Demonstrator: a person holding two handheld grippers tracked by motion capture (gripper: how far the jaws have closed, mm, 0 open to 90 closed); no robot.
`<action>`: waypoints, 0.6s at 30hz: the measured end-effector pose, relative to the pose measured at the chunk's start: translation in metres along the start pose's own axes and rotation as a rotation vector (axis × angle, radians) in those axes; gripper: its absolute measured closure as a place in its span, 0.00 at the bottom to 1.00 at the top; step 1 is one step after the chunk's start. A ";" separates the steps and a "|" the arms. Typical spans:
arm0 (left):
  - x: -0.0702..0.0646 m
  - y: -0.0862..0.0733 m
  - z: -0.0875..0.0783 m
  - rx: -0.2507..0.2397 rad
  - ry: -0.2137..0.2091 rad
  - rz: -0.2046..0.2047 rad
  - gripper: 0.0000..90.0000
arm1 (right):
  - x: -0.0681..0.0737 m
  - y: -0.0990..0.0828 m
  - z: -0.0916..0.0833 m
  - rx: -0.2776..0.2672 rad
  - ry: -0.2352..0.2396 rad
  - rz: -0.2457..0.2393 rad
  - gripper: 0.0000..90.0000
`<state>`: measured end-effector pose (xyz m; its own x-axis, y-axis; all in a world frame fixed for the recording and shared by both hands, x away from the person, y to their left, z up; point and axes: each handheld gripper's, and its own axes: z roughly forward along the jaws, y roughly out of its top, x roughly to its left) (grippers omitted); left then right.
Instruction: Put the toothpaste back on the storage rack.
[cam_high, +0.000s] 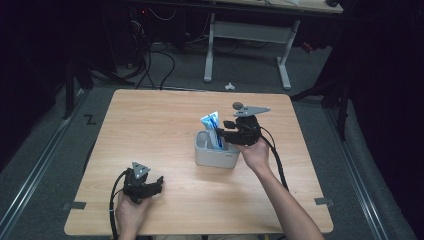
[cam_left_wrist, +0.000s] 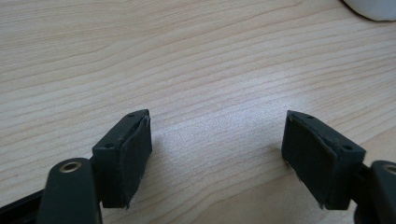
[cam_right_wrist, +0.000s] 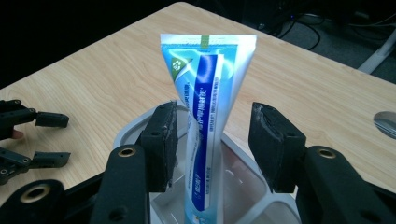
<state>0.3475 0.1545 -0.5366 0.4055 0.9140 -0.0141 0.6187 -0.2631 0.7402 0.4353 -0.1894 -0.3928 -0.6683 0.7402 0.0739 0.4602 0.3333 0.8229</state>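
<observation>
— Right gripper (cam_right_wrist: 212, 140) first: how does it stand on the toothpaste tube (cam_right_wrist: 205, 121)?

— Spread. Its jaws sit either side of the tube with a gap on the right; the left pad (cam_right_wrist: 161, 142) looks close to touching, though I cannot tell if it does. Nothing is pinched.

— Where is the tube?

— Upright in the white holder (cam_high: 215, 156), middle of the table (cam_high: 150, 130), crimped end up, leaning a little to the far left.

— So which step is this?

— My guess is either releasing after setting it in, or about to grip it. Next calls for a clean lift away, or an even squeeze on the tube's flat faces.

— And the left gripper (cam_high: 143, 184)?

— Also spread, holding nothing, low over bare wood at the near left, well apart from the holder.
</observation>
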 end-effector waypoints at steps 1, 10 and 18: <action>0.000 0.000 0.000 0.000 0.000 0.000 0.28 | -0.001 0.000 -0.002 -0.005 -0.001 0.002 0.58; 0.000 0.000 0.000 0.000 0.000 0.000 0.28 | -0.009 -0.001 -0.020 -0.030 -0.019 0.009 0.58; 0.000 0.000 0.000 0.000 0.000 0.000 0.28 | -0.020 -0.005 -0.032 -0.049 -0.035 0.027 0.57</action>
<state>0.3475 0.1545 -0.5366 0.4058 0.9139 -0.0143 0.6187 -0.2632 0.7402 0.4277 -0.2246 -0.3802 -0.6346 0.7689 0.0773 0.4480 0.2845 0.8475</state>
